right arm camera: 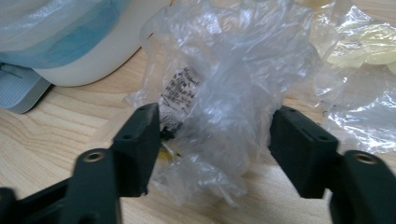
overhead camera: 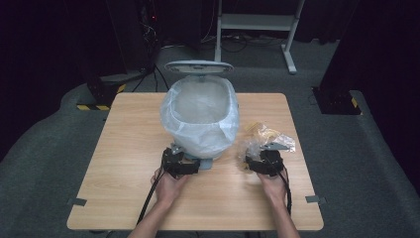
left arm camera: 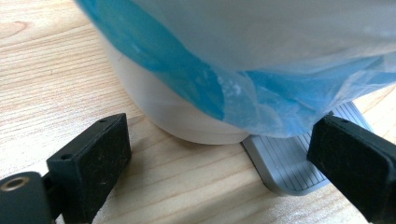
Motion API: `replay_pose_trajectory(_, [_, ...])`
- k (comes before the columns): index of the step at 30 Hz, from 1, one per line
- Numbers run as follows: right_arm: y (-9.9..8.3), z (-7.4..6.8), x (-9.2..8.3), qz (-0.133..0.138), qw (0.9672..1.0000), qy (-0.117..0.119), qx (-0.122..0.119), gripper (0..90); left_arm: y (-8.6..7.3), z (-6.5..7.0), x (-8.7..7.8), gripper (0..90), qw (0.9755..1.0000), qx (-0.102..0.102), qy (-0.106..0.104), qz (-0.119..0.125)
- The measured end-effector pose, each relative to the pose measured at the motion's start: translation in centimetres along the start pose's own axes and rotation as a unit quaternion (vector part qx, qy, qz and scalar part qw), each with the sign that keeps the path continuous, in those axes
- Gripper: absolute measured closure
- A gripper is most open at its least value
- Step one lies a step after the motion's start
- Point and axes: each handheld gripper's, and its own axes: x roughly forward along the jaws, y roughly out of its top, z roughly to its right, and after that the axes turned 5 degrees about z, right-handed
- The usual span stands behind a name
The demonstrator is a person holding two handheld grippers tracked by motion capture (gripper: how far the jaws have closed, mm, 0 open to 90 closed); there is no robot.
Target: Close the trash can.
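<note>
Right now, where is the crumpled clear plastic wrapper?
In the high view the plastic wrapper lies on the table's right side, just right of the bin, between the right gripper's jaws.

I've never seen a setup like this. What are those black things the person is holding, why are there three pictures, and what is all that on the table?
No robot here: a person holds a hand-held gripper in each hand, each with two black fingers that pinch. The high view looks down from above on the wooden table. The other two pictures come from small cameras riding on each gripper, looking out along its fingers.

On the table stands a small pedal bin with its lid up and a thin plastic liner draped over its rim. Beside it lies crumpled clear plastic wrapping.

The left gripper sits at the bin's base with its fingers open, near the grey foot pedal. The right gripper has its fingers on either side of the plastic wrapping, with gaps still visible, so it does not seem to be gripped yet.
</note>
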Motion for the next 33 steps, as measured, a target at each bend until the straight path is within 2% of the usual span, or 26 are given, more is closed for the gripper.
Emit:
replay_pose_trajectory(4, [-0.06, -0.07, 0.14, -0.002, 1.0, 0.0, -0.007, 50.9, -0.01, 0.03, 0.0, 6.1, 1.0, -0.002, -0.001, 0.0])
replay_pose_trajectory(5, [-0.15, -0.08, 0.23, -0.005, 1.0, 0.002, -0.008, 56.1, -0.01, 0.03, 0.0, 6.2, 1.0, -0.001, -0.001, 0.0])
replay_pose_trajectory(6, [-0.15, -0.08, 0.23, -0.005, 1.0, 0.002, -0.008, 56.1, -0.01, 0.03, 0.0, 6.2, 1.0, -0.001, -0.001, 0.0])
replay_pose_trajectory(11, [-0.26, -0.04, 0.35, -0.012, 0.9998, 0.012, -0.011, 69.1, -0.01, 0.04, 0.0, 6.2, 1.0, -0.001, -0.001, 0.0])
replay_pose_trajectory(14, [-0.28, 0.0, 0.34, -0.014, 0.9997, 0.016, -0.013, 73.5, -0.01, 0.04, 0.0, 6.2, 1.0, -0.001, 0.0, 0.0])
replay_pose_trajectory(23, [-0.42, -0.08, 0.07, -0.012, 0.9995, 0.02, -0.022, 81.2, -0.01, 0.04, -0.01, 6.1, 1.0, -0.001, 0.0, 0.0])
replay_pose_trajectory(33, [-0.33, -0.13, -0.56, -0.002, 0.9993, 0.03, -0.022, 82.8, -0.01, 0.03, -0.01, 6.2, 1.0, -0.001, 0.0, 0.0])
